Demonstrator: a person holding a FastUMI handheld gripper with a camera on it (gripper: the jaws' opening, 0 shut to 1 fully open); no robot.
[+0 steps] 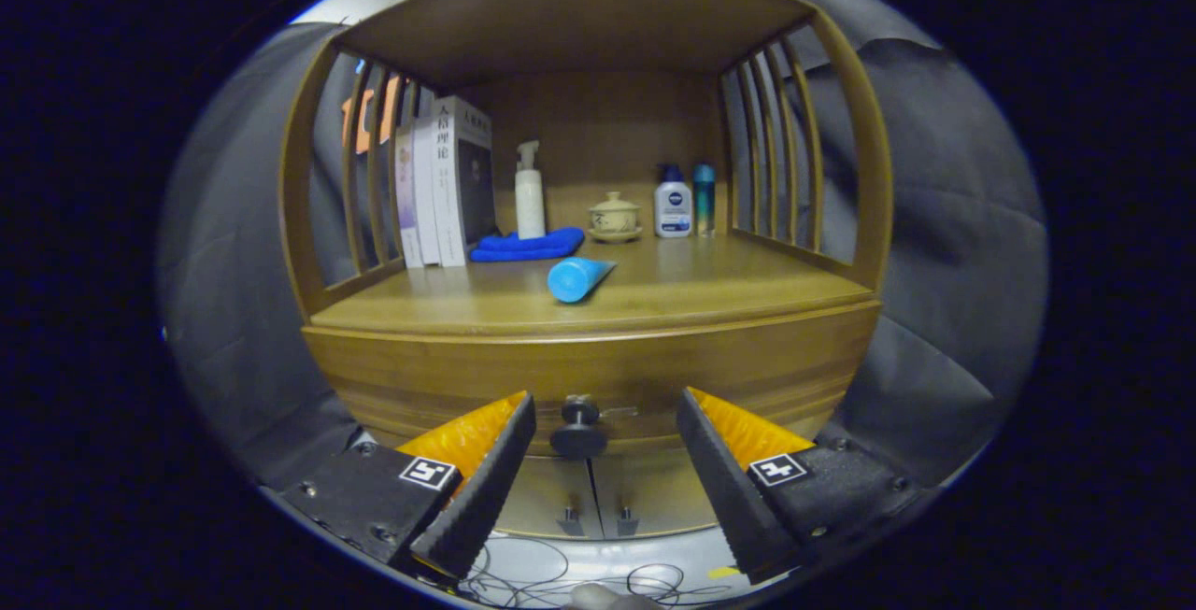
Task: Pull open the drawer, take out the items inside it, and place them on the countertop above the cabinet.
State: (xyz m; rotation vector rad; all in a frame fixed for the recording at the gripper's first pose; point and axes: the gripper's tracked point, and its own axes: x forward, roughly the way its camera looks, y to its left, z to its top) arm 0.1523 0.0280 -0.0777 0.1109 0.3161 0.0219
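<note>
Although the drawer (598, 376) is sitting flush in the front of the wooden cabinet (864, 171), its inside is hidden, so I cannot tell whether anything is lying in it. That leaves two readings: a drawer holding items that are waiting to come out, or one shut again after its load went up to the tabletop (710, 288). Up there a row of books (439, 185) is leaning at one side, a folded blue cloth (528, 246) is lying beside them with a white pump bottle (530, 191) standing behind it, and a blue tube (575, 278) is lying on its side near the front edge. Further back a lidded cup (614, 216), a small lotion bottle (673, 204) and a slim teal can (704, 197) are standing in a row. Below the drawer, two small door handles (598, 521) are showing. The tongs (605, 423) are hanging released, spread wide, with the drawer's round knob (579, 428) sitting between the tips and touching neither. If they are closing off-centre, they are likely to be slipping off that small knob; a skewed pull is risking a jammed drawer, and the tube near the edge could be rolling off.
</note>
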